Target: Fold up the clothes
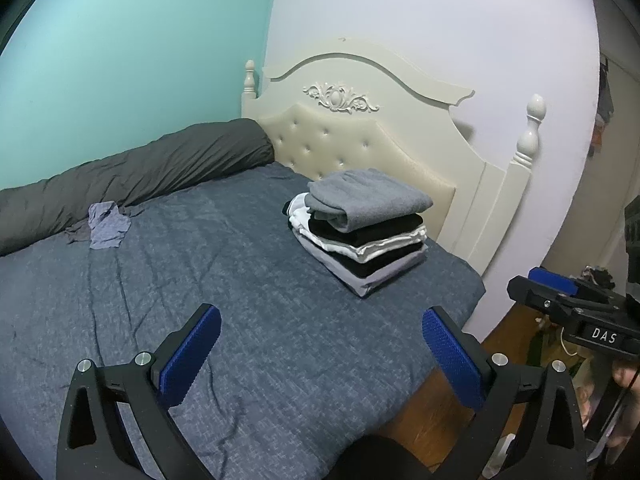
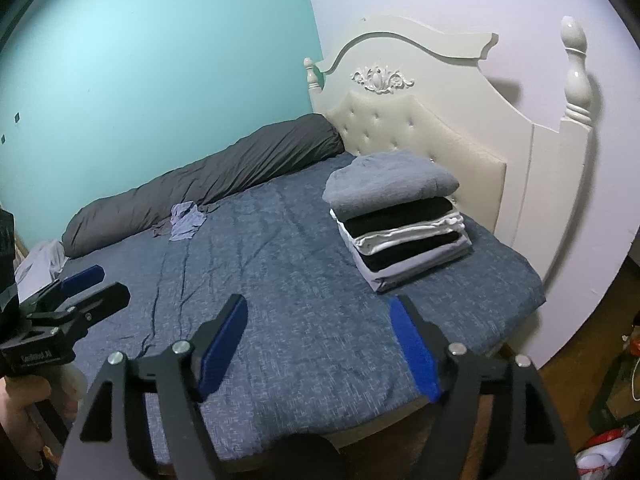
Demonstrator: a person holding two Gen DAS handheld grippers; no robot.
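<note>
Bedside, "DAS" label [image 1: 603, 335] on right tool [image 1: 560, 292]

Both wrist views look down across the bed [image 1: 240, 280] toward its headboard [image 2: 460, 128].

You have a neat stack of folded clothes [image 1: 362, 232] near the headboard end of the bed — a grey garment [image 2: 390, 186] on top, then black, white, black and pale lavender layers beneath. Across the bed, a small blue-lavender garment [image 1: 106, 226] lies crumpled and unfolded — well apart from the stack.
</note>
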